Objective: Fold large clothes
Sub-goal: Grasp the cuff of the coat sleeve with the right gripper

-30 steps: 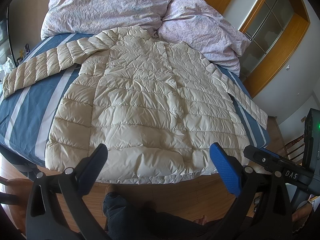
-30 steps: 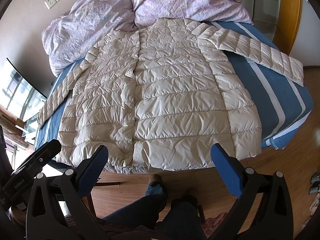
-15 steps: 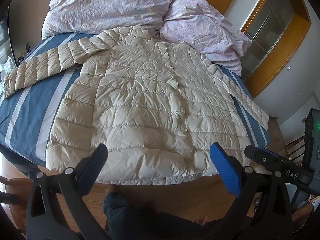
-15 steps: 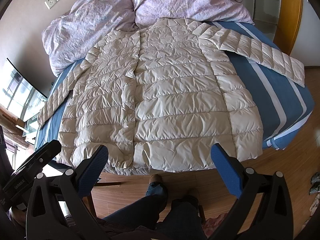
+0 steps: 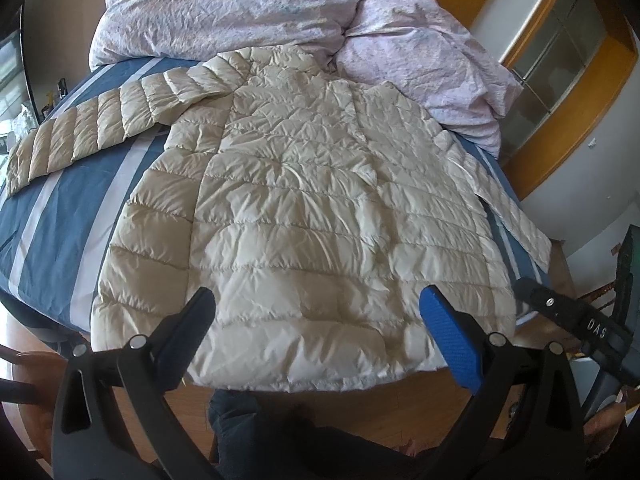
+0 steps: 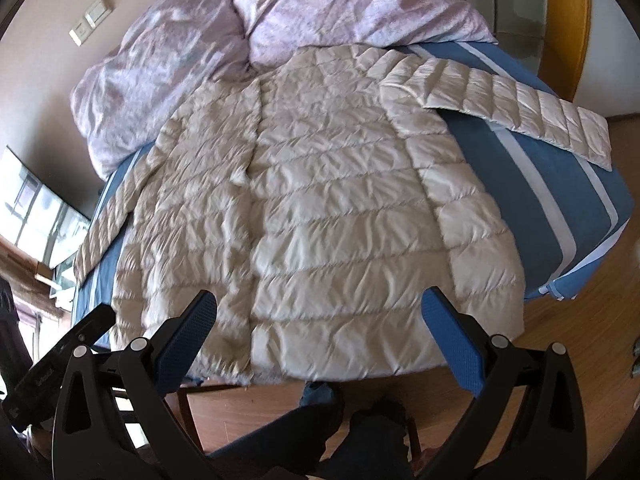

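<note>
A cream quilted puffer coat point(image 5: 304, 216) lies spread flat on the bed, hem toward me, both sleeves stretched out to the sides; it also shows in the right wrist view point(image 6: 320, 216). One sleeve point(image 5: 100, 128) lies across the blue sheet at left in the left wrist view. The other sleeve point(image 6: 516, 108) lies at right in the right wrist view. My left gripper point(image 5: 318, 340) is open and empty, above the hem. My right gripper point(image 6: 320, 340) is open and empty, above the hem.
A blue bed sheet with white stripes point(image 5: 48, 216) covers the bed. A crumpled lilac duvet point(image 5: 240, 4) is heaped at the head of the bed. Wooden floor point(image 6: 580, 320) and the person's legs point(image 6: 320, 432) lie below the bed's edge. A wood-framed window point(image 5: 560, 60) stands at right.
Both grippers have moved slightly closer to the coat's hem; the coat has not moved and both grippers stay open.
</note>
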{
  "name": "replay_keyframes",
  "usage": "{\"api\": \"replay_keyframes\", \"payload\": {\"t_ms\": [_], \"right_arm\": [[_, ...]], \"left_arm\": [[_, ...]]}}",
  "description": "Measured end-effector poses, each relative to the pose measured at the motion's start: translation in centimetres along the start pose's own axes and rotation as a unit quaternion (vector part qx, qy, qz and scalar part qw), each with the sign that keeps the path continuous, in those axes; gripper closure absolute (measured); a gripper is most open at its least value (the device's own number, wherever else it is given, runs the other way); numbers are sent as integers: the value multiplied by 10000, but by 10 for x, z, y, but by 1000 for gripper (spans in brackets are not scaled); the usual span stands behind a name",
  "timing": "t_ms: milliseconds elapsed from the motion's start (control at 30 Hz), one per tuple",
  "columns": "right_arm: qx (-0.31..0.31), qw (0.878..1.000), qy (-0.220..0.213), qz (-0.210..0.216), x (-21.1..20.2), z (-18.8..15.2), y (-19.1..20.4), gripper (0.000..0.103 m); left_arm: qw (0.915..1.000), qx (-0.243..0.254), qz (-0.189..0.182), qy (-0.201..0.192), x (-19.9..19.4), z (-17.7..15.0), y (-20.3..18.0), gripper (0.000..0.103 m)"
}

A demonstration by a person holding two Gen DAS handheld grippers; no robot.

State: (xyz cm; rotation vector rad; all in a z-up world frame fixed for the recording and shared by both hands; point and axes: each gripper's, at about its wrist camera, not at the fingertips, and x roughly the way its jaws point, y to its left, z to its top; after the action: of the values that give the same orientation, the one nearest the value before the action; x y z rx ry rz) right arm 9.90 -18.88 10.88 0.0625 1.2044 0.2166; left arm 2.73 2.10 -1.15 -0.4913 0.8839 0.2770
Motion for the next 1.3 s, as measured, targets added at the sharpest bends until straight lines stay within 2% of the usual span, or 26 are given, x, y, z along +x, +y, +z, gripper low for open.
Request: {"api": "replay_keyframes", "payload": {"t_ms": [267, 433, 633, 700, 767, 867, 1000, 1133, 1300], "right_arm": [[780, 9953, 11, -571, 27, 54, -81, 1], [1610, 9827, 8, -915, 39, 90, -160, 1], [2255, 9632, -138, -1460, 46, 127, -246, 1], [2444, 9543, -131, -1716, 49, 137, -276, 6], [2617, 9455, -104, -1934, 51, 145, -303, 17], [2987, 9290, -97, -2183, 50, 150, -344, 24], [3493, 9110, 9, -2191, 55, 150, -381, 34], [3745, 9045, 163, -2031, 62, 144, -401, 55], [3656, 9089, 4, -2005, 55, 138, -403, 70]], "left_arm": [[9988, 17, 466, 132, 33, 22, 4, 2], [9969, 96, 708, 314, 60, 41, 3, 2], [9950, 104, 887, 450, 80, 57, -1, 2], [9941, 130, 941, 522, 86, 59, -4, 2], [9930, 168, 1005, 594, 91, 59, -6, 2], [9921, 170, 1039, 675, 95, 60, -7, 2], [9909, 141, 1132, 710, 97, 60, -6, 2], [9900, 27, 1218, 718, 97, 62, 0, 2], [9891, -110, 1276, 722, 97, 65, 8, 2]]}}
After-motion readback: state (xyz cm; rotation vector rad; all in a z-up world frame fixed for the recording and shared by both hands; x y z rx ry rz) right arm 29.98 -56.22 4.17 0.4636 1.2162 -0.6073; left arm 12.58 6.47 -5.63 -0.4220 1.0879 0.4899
